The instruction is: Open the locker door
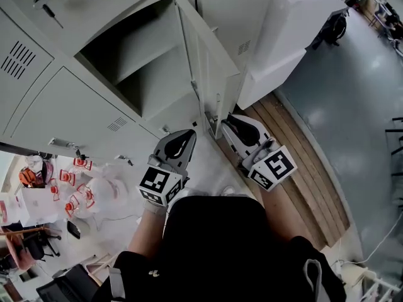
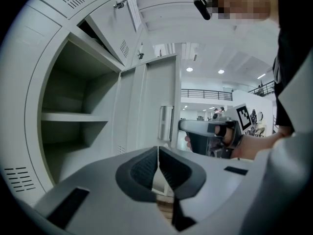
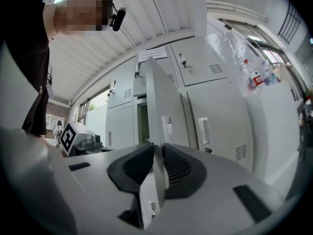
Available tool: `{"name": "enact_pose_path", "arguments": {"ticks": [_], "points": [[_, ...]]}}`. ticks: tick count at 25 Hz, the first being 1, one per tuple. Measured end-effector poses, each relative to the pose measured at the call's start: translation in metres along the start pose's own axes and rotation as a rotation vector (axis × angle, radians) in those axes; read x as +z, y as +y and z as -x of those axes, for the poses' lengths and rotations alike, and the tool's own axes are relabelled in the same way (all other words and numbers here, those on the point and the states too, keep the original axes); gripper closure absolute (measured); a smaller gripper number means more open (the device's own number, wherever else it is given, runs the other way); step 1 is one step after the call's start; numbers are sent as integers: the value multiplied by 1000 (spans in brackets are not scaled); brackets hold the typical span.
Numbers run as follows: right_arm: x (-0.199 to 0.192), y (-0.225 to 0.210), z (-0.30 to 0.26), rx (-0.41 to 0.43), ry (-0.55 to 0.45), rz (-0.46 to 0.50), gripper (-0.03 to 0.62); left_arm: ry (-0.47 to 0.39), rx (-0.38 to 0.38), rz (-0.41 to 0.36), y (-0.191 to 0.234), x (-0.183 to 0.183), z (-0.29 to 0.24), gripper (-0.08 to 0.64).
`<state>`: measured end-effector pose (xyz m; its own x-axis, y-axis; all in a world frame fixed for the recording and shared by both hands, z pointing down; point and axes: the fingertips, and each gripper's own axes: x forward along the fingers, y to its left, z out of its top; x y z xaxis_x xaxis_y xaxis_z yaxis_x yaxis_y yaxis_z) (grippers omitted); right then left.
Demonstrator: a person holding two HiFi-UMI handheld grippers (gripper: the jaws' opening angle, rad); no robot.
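Note:
The grey locker door stands swung out, edge-on to me, and bares a compartment with one shelf. My right gripper is at the door's free edge, low down. In the right gripper view that door edge runs up between the pads, and the right gripper is shut on it. My left gripper hangs just left of the door, in front of the open compartment. Its pads meet with nothing between them in the left gripper view, where the left gripper faces the door's inner side.
Shut locker doors surround the open one, and one above has a key in its lock. A white cabinet stands right of the lockers, with bottles on top. Red-printed plastic bags lie on the floor at left.

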<state>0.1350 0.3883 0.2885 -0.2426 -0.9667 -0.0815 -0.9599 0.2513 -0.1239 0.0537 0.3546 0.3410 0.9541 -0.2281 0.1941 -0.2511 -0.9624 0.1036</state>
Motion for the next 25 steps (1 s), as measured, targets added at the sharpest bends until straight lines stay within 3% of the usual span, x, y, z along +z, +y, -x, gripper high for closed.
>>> {"name": "enact_pose_path", "arguments": {"ticks": [6, 14, 19, 25], "points": [[7, -40, 26, -135, -3, -8, 540, 0, -40, -15, -21, 5, -19, 535], [5, -68, 58, -220, -7, -55, 545, -1, -81, -21, -33, 7, -37, 535], [9, -58, 57, -206, -15, -60, 545, 7, -104, -27, -35, 8, -39, 535], [-1, -31, 32, -126, 8, -72, 546, 8, -70, -17, -20, 6, -25, 535]]}}
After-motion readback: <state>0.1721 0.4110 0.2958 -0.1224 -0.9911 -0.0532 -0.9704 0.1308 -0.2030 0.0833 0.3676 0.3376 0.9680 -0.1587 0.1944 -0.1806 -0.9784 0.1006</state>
